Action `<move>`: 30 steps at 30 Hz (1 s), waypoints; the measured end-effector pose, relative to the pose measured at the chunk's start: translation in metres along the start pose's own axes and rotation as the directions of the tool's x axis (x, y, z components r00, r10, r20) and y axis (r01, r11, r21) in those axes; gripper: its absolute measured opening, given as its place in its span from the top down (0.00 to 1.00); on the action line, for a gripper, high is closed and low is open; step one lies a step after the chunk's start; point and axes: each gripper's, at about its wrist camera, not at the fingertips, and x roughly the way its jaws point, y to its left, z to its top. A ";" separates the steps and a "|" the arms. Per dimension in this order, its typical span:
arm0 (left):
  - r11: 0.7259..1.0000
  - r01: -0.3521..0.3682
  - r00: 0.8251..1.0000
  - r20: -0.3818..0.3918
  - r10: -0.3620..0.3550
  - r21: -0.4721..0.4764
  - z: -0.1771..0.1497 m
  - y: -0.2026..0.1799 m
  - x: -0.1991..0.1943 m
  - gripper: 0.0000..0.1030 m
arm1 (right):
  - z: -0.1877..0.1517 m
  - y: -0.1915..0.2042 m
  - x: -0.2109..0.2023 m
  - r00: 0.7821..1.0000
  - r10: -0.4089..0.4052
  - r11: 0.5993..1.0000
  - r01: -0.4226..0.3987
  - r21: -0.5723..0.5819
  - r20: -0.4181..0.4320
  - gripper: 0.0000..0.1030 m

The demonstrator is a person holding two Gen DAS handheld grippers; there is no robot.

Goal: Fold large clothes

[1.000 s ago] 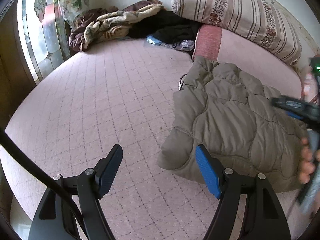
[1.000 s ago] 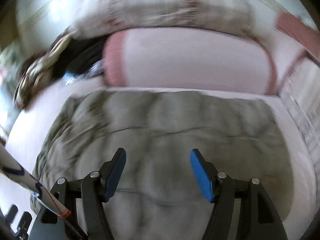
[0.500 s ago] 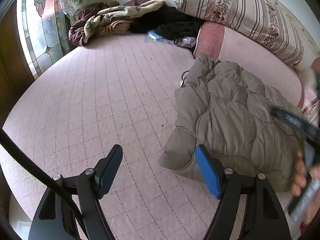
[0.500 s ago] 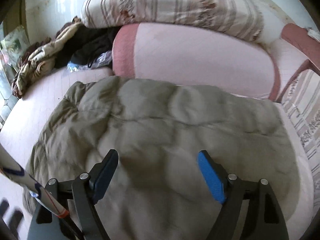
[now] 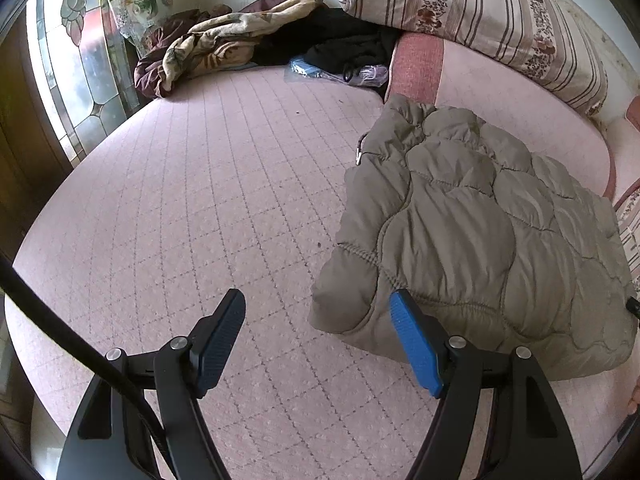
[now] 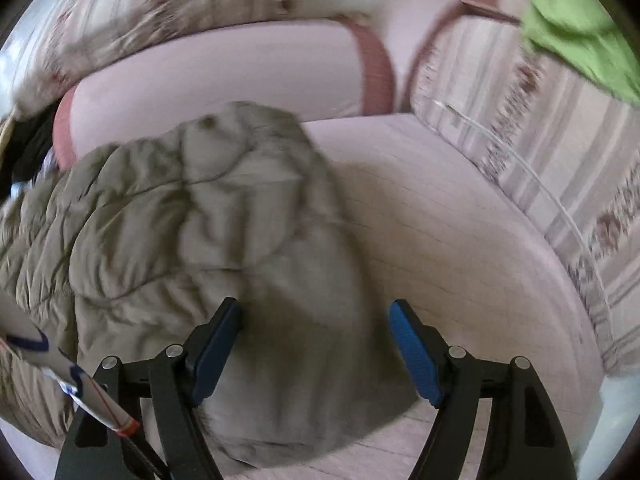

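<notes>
Olive quilted fabric: a puffy jacket (image 5: 472, 232) lies folded on the right half of the bed, its far edge touching the pink bolster.
Far-left corner: a crumpled pile of clothes (image 5: 224, 48), brown and beige with black pieces beside it, sits against the wall next to a stained-glass window (image 5: 76, 68).
Bed (image 5: 208, 200): pink cover with a grid of stitched lines (bare across the left and middle in the left wrist view).
Left gripper (image 5: 318, 344): jaws apart with nothing between them, hovering over the bed cover near the jacket's near-left corner; the blue pad overlaps the jacket's edge in view, and whether it touches cannot be told.
Jacket, right wrist view (image 6: 192, 248): it fills the left and centre of the picture (blurred), a rounded fold reaching toward the near edge.
Right gripper (image 6: 316, 344): jaws apart, held above the jacket's near-right part, gripping nothing.
Pink bolster (image 5: 500, 92): runs along the far side of the bed.
Striped pillow (image 5: 480, 12): floral bands, resting on the bolster at the far right.
Green cloth (image 6: 580, 28): far-right corner of the right wrist view, blurred.
</notes>
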 end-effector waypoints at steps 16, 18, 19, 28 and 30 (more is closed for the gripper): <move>0.996 -0.074 0.997 0.008 0.074 0.047 0.000 -0.025 0.006 0.28 | -0.034 -0.037 0.018 0.992 0.123 0.989 -0.124 0.086 0.016 0.16; 0.995 -0.084 0.996 0.019 0.084 0.046 -0.001 -0.026 0.004 0.28 | -0.036 -0.044 0.017 0.988 0.152 0.982 -0.156 0.108 0.039 0.16; 0.995 -0.093 0.995 0.026 0.092 0.046 -0.001 -0.026 0.003 0.28 | -0.038 -0.046 0.016 0.986 0.159 0.980 -0.164 0.116 0.048 0.16; 0.996 -0.092 0.993 0.079 0.090 0.019 0.000 -0.029 -0.010 0.28 | -0.027 -0.066 0.004 0.972 0.223 0.956 -0.232 0.181 0.069 0.15; 0.996 -0.089 0.992 0.086 0.087 0.021 0.000 -0.031 -0.011 0.28 | -0.025 -0.070 0.005 0.968 0.243 0.946 -0.252 0.205 0.067 0.15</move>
